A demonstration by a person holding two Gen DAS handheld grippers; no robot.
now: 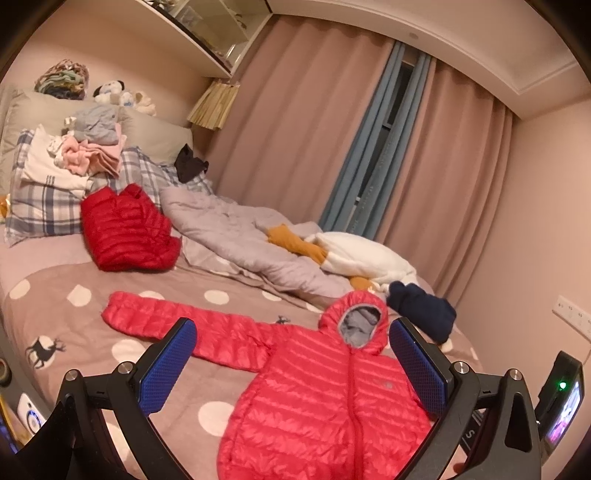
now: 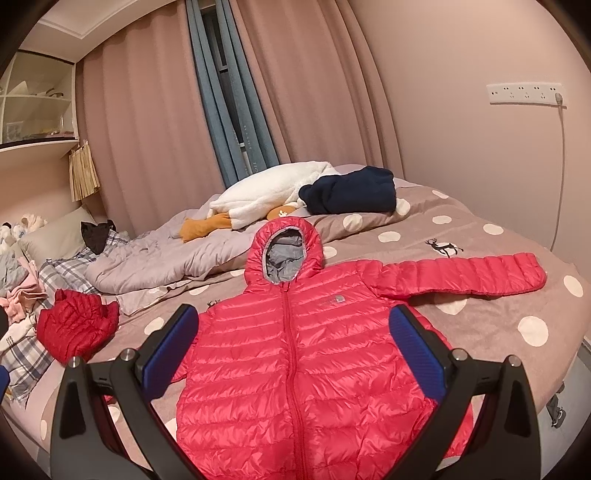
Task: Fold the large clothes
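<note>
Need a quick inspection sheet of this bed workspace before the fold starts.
Surface: bed cover, taupe with white dots and deer prints.
Job's things: pink hooded puffer jacket laid flat, zipped, front up, sleeves spread.
Clutter: red puffer jacket bunched near plaid pillow; grey duvet rumpled; navy garment; white plush; clothes pile.
Grippers: left gripper open, empty; right gripper open, empty, both above the jacket.
Cables: white cord hanging from wall socket strip.
Surroundings: pink curtains, shelf.

Both the left gripper (image 1: 291, 363) and right gripper (image 2: 293, 354) have black angular frames, silver round screws at the joints, and textured blue pads (image 1: 168, 365) inside the fingers.
</note>
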